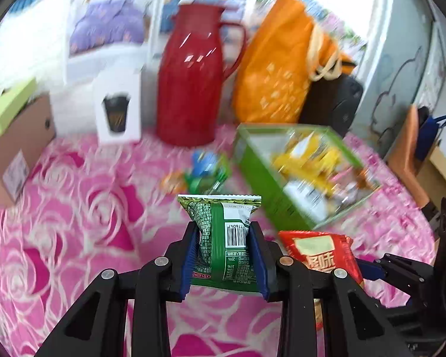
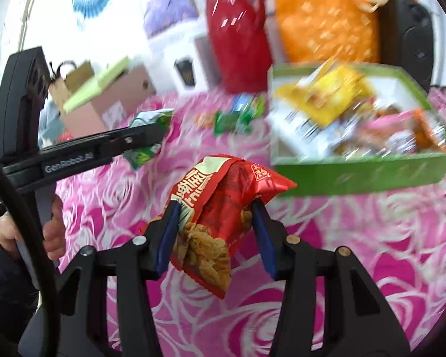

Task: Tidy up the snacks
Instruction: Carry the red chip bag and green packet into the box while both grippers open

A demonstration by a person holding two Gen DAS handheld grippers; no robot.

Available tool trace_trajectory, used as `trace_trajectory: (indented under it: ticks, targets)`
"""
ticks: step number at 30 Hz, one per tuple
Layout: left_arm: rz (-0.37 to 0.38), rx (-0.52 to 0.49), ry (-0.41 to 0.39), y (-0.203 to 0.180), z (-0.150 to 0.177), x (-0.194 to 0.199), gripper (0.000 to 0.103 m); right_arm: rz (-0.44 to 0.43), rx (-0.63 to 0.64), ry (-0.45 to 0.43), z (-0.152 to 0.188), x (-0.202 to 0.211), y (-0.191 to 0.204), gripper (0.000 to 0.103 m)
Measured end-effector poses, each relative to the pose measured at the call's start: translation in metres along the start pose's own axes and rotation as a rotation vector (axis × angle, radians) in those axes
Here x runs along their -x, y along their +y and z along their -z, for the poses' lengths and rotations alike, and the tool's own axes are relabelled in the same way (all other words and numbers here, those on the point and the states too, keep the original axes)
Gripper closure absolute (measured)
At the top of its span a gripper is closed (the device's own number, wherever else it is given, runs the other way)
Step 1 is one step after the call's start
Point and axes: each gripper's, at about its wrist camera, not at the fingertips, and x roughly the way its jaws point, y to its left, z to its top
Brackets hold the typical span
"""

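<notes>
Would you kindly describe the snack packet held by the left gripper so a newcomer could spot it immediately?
Start at the tall red plastic jug standing at the back of the pink rose-patterned tablecloth, then come forward past the open green cardboard box of snacks. There the left gripper clamps a small green foil packet. Unlike the red foil packet beside it, it shows a white barcode panel.

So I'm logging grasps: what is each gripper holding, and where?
Left gripper pinches the green packet across its lower middle. Right gripper pinches the red packet across its middle.
</notes>
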Motion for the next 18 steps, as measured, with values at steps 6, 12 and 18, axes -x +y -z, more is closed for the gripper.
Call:
trace_trajectory:
  ticks: [6,12,18]
  targets:
    - [0.071,-0.065,-0.058,-0.04,-0.04,0.004,0.069,0.12,-0.058,-0.145,-0.023,0.05,-0.049,0.052]
    - [0.129,-0.13,-0.068,-0.089,-0.07,-0.014,0.069,0.224,-0.097,-0.207,-0.041,0.072,-0.099,0.052]
    - [0.153,-0.175,-0.053,-0.131,-0.089,-0.05,0.069,0.278,-0.148,-0.229,-0.063,0.072,-0.147,0.052]
